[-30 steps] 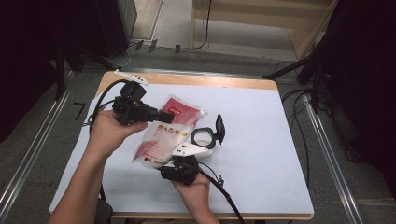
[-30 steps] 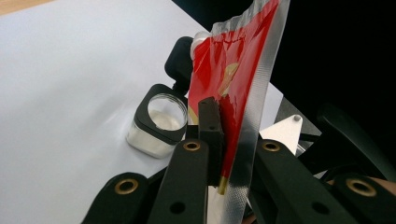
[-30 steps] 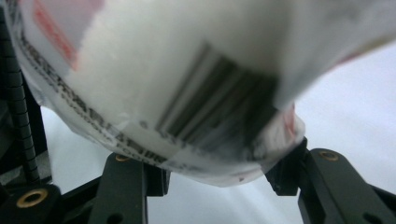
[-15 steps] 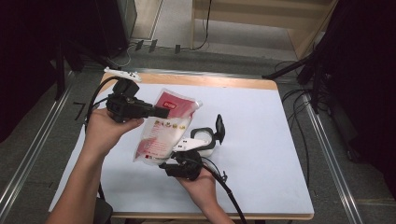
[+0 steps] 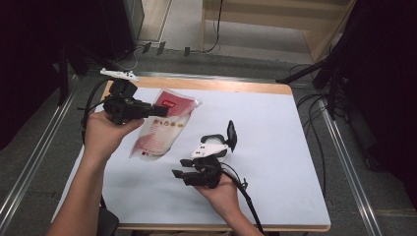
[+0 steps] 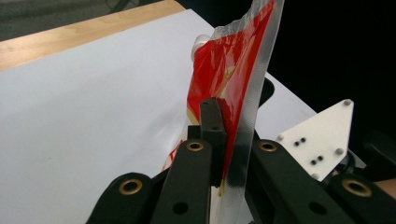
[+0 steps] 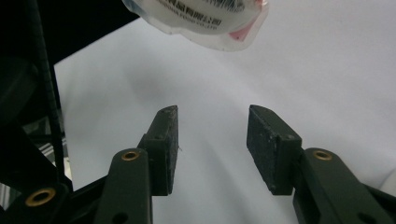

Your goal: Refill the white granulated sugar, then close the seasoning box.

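One pouch [image 5: 164, 125], two hand-held grippers. My left hand-held gripper [image 5: 156, 111] is clamped on the pouch's clear edge seam, holding it tilted above the counter [image 5: 275, 128], low end near the surface. My right hand-held gripper [image 5: 179, 175] is empty, jaws apart, just beside the pouch's bottom.

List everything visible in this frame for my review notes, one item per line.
pouch: one, red and white with clear edges, lifted over the table's left part, clamped at its edge
table: one, white top with wooden rim, centre
white bracket: one, white, beyond the table's far left corner
floor cables: several, black, right of the table
left hand-held gripper: one, black, shut on the pouch
right hand-held gripper: one, black with grey plate, jaws apart, nothing between them
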